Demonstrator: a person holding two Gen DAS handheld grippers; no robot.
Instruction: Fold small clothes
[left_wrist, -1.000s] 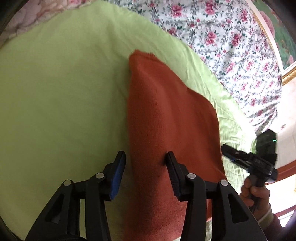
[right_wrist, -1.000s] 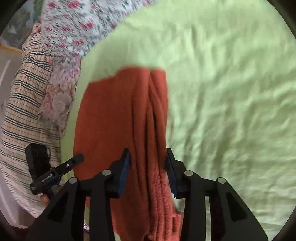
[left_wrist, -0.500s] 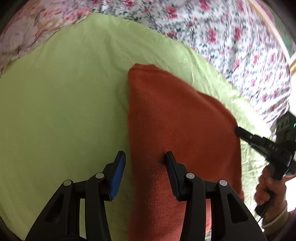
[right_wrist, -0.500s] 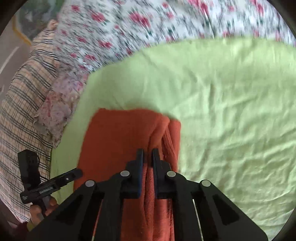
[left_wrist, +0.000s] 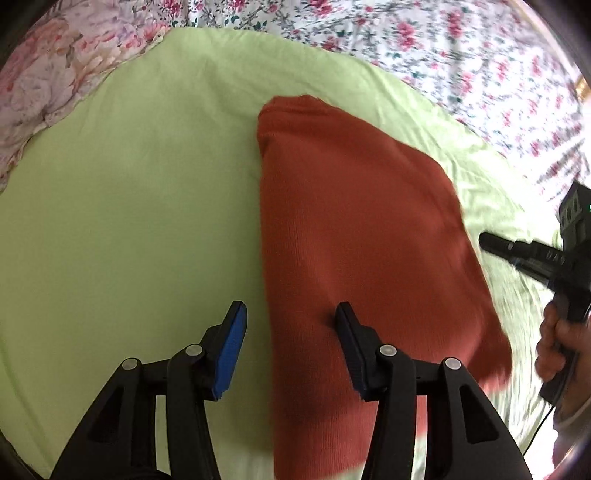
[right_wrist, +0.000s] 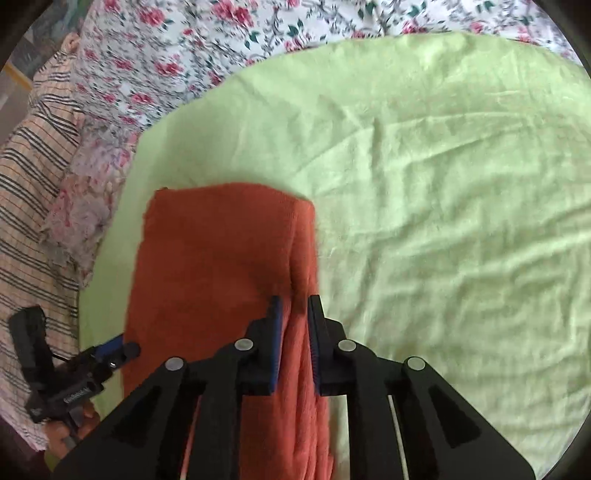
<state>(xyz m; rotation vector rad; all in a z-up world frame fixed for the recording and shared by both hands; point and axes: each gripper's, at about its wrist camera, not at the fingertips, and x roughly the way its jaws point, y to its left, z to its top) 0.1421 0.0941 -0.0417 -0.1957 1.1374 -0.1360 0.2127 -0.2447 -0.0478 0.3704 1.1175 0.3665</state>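
Observation:
An orange-red cloth (left_wrist: 362, 221) lies folded on the light green sheet (left_wrist: 129, 203). My left gripper (left_wrist: 290, 310) hovers over the cloth's left folded edge. Its jaws are opening: one finger is above the sheet, the other above the cloth, and neither pad presses. In the right wrist view my right gripper (right_wrist: 295, 302) pinches the bunched layers at the right edge of the cloth (right_wrist: 214, 251). Its jaws are narrow and easing slightly apart, with cloth filling the gap. Each view shows the other gripper at the side, the right gripper (left_wrist: 517, 251) and the left gripper (right_wrist: 122, 347).
White bedding with red flowers (left_wrist: 443, 44) borders the green sheet (right_wrist: 443, 184) at the back. A faded floral quilt (left_wrist: 44, 74) sits at the far left. A striped checked fabric (right_wrist: 33, 166) hangs at the left. A hand (left_wrist: 554, 339) holds the right gripper's handle.
My right gripper went from open around the cloth's bunched edge to closed on it. My left gripper drew back a little, so more floral bedding shows at the top.

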